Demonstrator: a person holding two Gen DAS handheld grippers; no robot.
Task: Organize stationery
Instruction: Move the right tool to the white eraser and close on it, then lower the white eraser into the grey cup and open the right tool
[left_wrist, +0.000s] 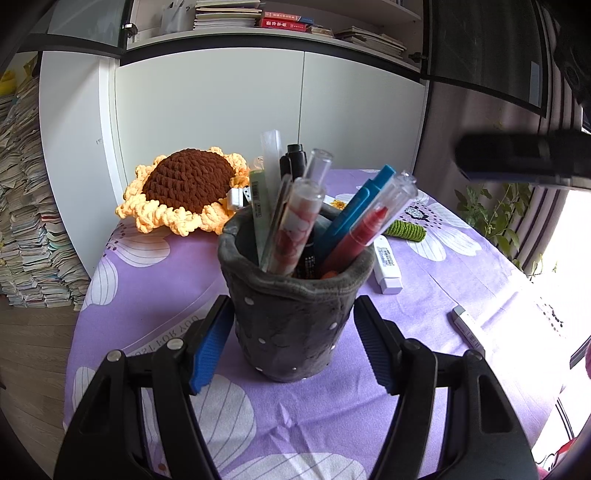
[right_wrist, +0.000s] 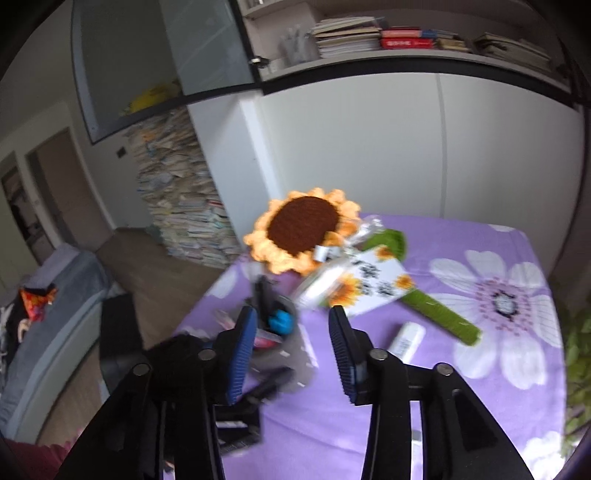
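flanking the pen cup

straddling the grey pen cup (left_wrist: 291, 314), the left gripper (left_wrist: 293, 339) has its blue pads on either side of it, spread wide, with a gap at each side so neither touches. the cup stands upright on the purple floral cloth (left_wrist: 155, 280), where mirrored print reads partly "for you". it holds blue pens (left_wrist: 354, 210), a red marker (left_wrist: 364, 230), a black marker (left_wrist: 295, 157) and clear-capped pens. right of the cup lie a white correction tape (left_wrist: 386, 266) and an eraser (left_wrist: 467, 326), labels too small to read. the right gripper (right_wrist: 291, 354) hangs above the cloth, jaws apart, empty; that view is blurred. farther back rests a crochet sunflower (left_wrist: 184, 188) with a card (right_wrist: 373, 284) bearing unreadable characters.
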